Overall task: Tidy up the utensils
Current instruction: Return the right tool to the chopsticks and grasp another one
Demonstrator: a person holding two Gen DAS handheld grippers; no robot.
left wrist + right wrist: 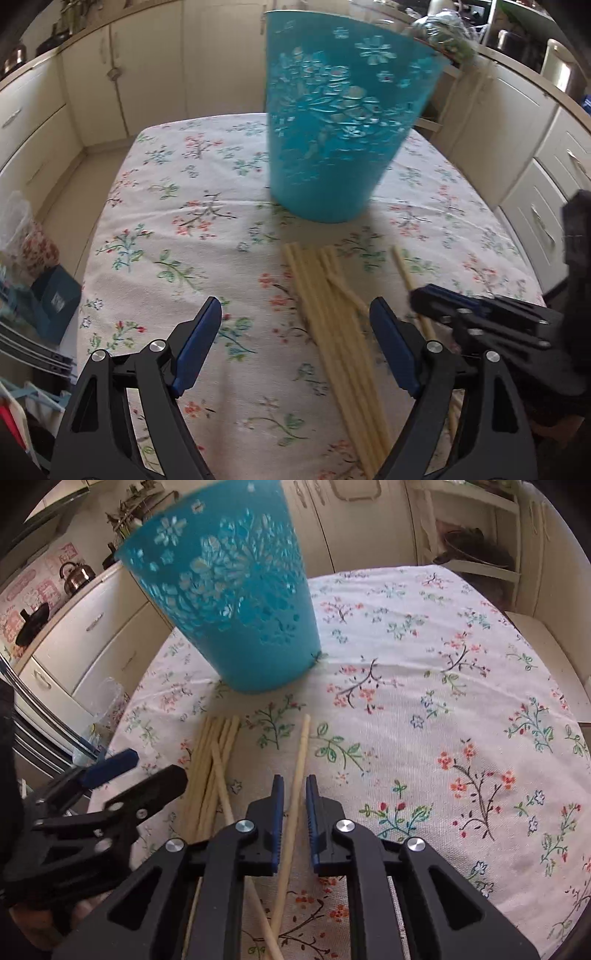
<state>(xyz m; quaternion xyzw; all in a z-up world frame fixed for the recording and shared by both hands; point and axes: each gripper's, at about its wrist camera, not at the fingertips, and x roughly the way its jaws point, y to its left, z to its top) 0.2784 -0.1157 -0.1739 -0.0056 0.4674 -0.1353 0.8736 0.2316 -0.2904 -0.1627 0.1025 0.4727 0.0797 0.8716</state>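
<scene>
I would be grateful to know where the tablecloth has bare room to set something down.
Free: the tablecloth right of the blue basket and single chopstick; also the cloth left of the chopstick bundle. Crowded: in front of the basket, where chopsticks, left gripper and right gripper meet.

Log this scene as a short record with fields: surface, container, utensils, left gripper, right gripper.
surface: table under a floral tablecloth
container: blue cut-out basket, upright, behind the chopsticks
utensils: bundle of chopsticks lying flat; single chopstick apart, to the bundle's right
left gripper: jaws wide, nothing between them, over the cloth left of the bundle
right gripper: jaws narrow, astride the single chopstick, pads not pressing on it
</scene>
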